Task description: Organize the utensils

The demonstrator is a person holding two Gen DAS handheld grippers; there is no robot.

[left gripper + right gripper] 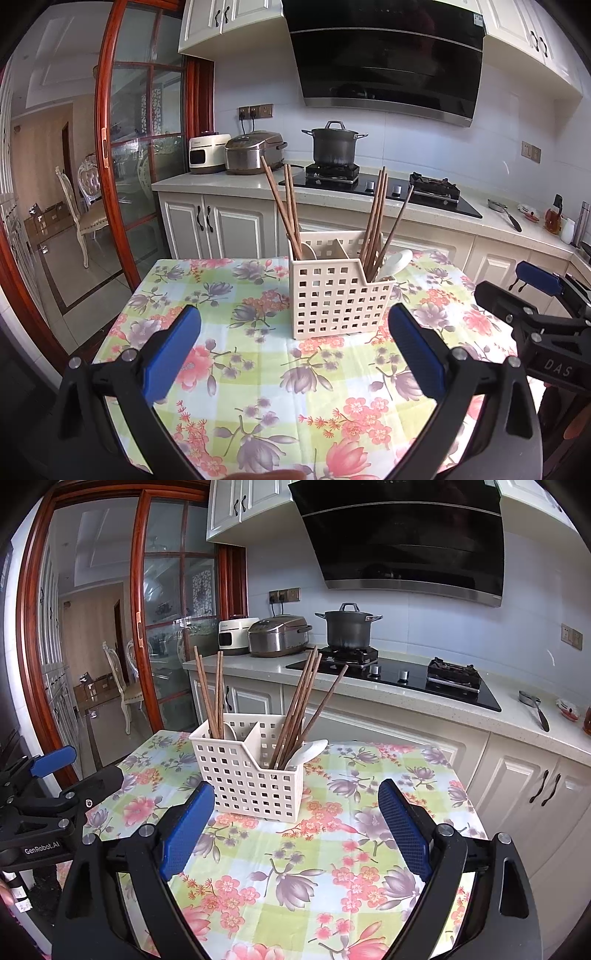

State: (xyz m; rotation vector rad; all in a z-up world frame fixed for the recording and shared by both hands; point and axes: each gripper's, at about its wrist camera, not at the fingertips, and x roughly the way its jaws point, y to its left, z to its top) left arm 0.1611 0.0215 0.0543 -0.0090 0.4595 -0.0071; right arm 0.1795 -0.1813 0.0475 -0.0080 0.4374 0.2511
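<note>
Left gripper [293, 319]: hovering low over the near part of the table, blue pads spread wide, gripping nothing, pointing at the caddy.
Right gripper [295, 795]: also hanging above the cloth, jaws gaping wide and empty, with the caddy sitting just beyond its fingertips.
Utensil caddy [334, 301]: a cream perforated plastic holder, standing upright on the far half of the table and facing both cameras.
Left compartment: brown chopsticks [286, 206] are leaning out toward the left, and a pale spoon [229, 730] is peeking over the rim beside them.
Right compartment: a thicker bunch of chopsticks [380, 218] is fanning up and to the right, while a white spoon [397, 263] is lying across the lower front edge.
Table [295, 878]: wearing a floral checked cloth in pink, purple and green.
Backdrop: a dark pot [335, 146] is sitting on the gas hob, and a rice cooker [255, 152] is standing on the counter to its left.
</note>
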